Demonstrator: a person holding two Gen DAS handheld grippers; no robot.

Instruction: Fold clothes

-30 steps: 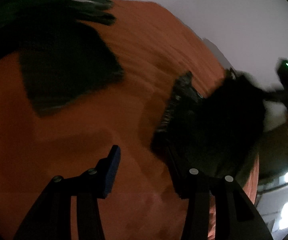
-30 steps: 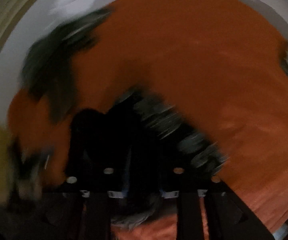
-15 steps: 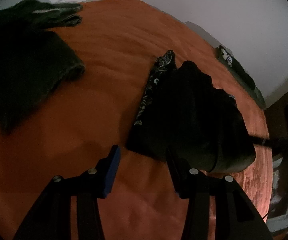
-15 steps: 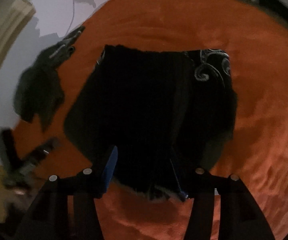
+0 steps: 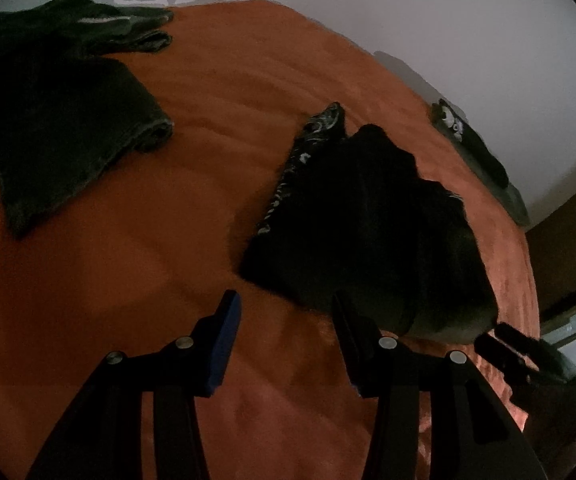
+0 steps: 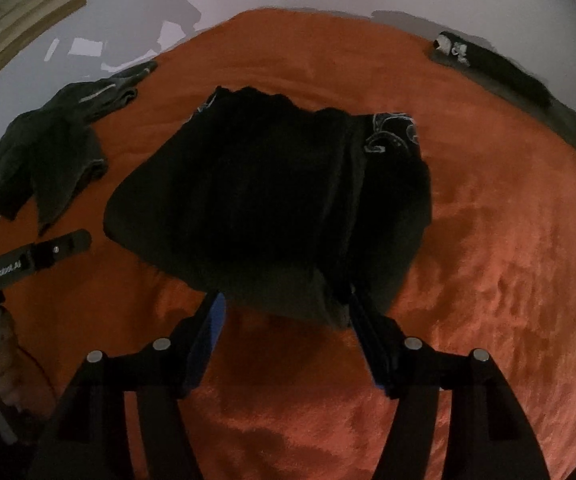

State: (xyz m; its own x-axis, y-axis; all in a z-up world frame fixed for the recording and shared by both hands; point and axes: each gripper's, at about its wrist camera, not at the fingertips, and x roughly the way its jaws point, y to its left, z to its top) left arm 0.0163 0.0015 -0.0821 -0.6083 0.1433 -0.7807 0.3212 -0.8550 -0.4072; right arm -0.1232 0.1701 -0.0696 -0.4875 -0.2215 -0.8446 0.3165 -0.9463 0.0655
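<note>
A black garment with a grey patterned edge lies folded in a bundle on the orange bedcover; it also shows in the left wrist view. My right gripper is open and empty, hovering just in front of the bundle's near edge. My left gripper is open and empty, just left of the bundle's near corner. The right gripper's fingers show at the right edge of the left wrist view, and the left gripper shows at the left of the right wrist view.
A dark grey crumpled garment lies at the far left of the bed. Another dark folded item lies at the far right edge by the white wall.
The right gripper let go of the black garment, opened and drew back. The garment now rests flat on the bed. The left gripper has pulled back a little.
</note>
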